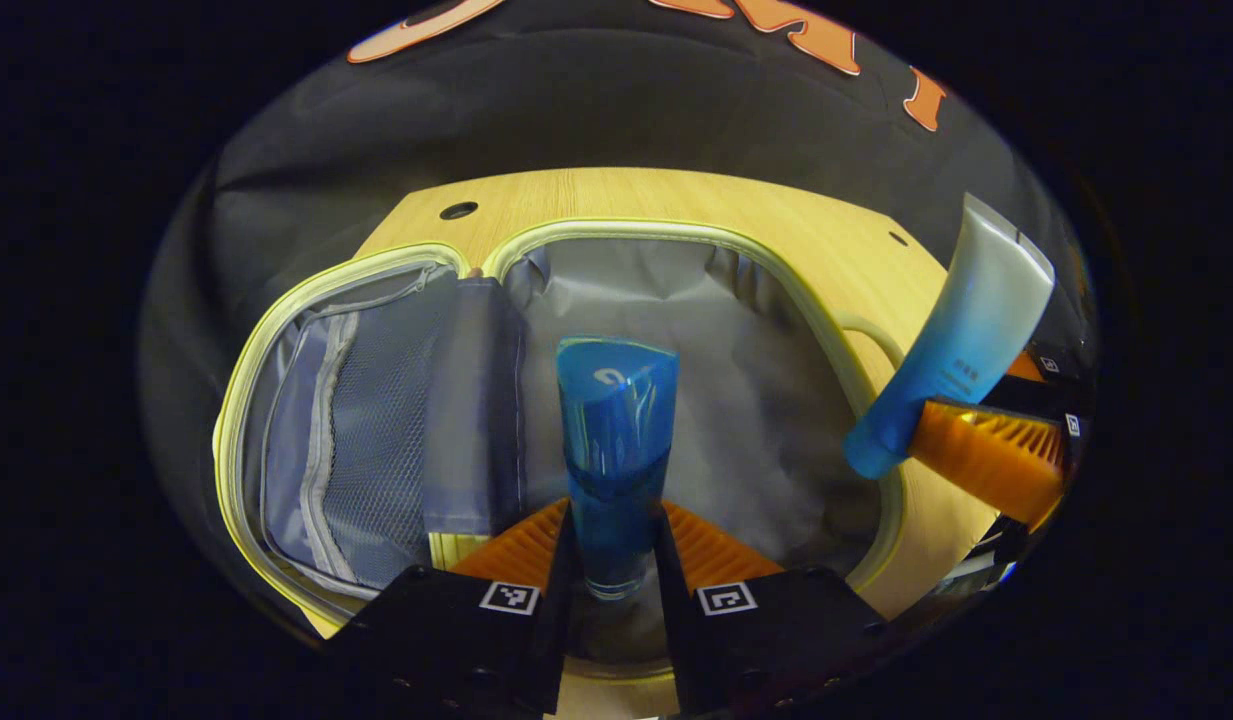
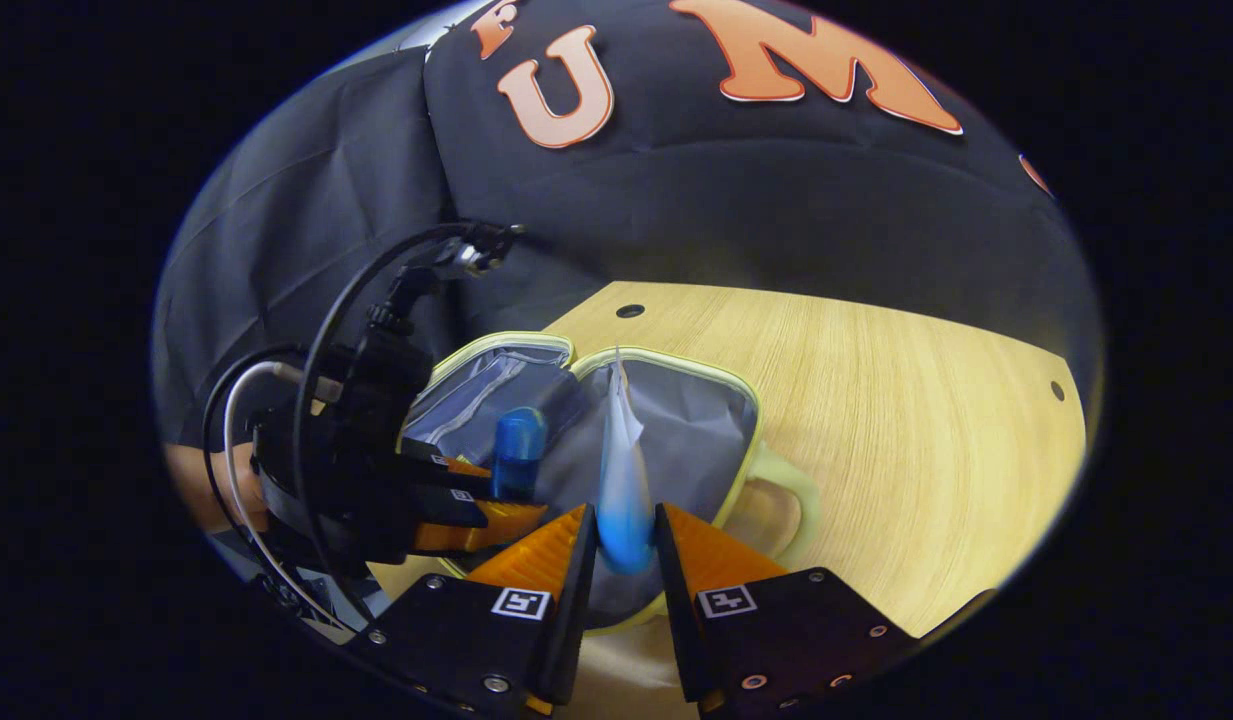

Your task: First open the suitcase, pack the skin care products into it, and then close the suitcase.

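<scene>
The suitcase lies open on the wooden table, its grey lining and yellow-green zip rim showing, with a mesh pocket in its left half. My left gripper is shut on a clear blue bottle held upright over the right half. Off to the right, the right gripper holds a blue-and-white tube tilted above the suitcase rim. In the right gripper view, my right gripper is shut on that tube over the suitcase. The left gripper with the blue bottle is at left.
The wooden table stretches to the right of the suitcase, with small round holes near its far edge. The suitcase handle sticks out on the right side. Black cloth walls close in behind the table.
</scene>
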`<action>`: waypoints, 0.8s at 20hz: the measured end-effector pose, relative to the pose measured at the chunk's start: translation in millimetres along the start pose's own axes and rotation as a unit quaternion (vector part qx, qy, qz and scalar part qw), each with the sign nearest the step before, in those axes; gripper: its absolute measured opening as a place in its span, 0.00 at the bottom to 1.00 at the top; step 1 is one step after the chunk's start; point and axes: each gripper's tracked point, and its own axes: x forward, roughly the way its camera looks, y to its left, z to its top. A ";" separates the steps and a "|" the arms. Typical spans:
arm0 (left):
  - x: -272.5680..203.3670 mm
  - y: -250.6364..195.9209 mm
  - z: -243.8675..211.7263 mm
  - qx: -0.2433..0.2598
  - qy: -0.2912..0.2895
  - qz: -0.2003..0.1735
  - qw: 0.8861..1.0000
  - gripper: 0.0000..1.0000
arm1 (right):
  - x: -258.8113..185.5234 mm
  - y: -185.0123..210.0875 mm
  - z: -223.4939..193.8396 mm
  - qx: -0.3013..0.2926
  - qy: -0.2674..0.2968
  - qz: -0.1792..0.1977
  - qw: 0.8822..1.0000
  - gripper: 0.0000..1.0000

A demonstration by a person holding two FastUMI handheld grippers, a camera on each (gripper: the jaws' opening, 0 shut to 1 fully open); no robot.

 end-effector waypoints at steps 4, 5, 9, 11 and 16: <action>15.6 -1.7 -4.7 -0.012 0.024 0.006 1.000 0.43 | 6.4 -1.2 -5.2 0.010 0.012 -0.001 1.000 0.40; 17.1 1.3 -5.2 -0.017 0.027 0.016 0.999 0.43 | 8.4 -1.7 -5.8 0.011 0.015 -0.001 1.000 0.40; 15.2 1.6 -2.8 -0.021 0.022 0.020 0.999 0.45 | 14.6 -2.9 -4.3 0.026 0.018 0.003 1.000 0.40; 11.7 0.8 -0.4 -0.028 0.011 0.015 0.999 0.48 | 21.9 -4.7 -10.9 0.029 0.029 0.000 0.999 0.32; -7.5 4.8 11.5 -0.052 -0.023 0.000 0.998 0.49 | 29.4 -1.5 -24.5 0.028 0.051 0.000 0.998 0.35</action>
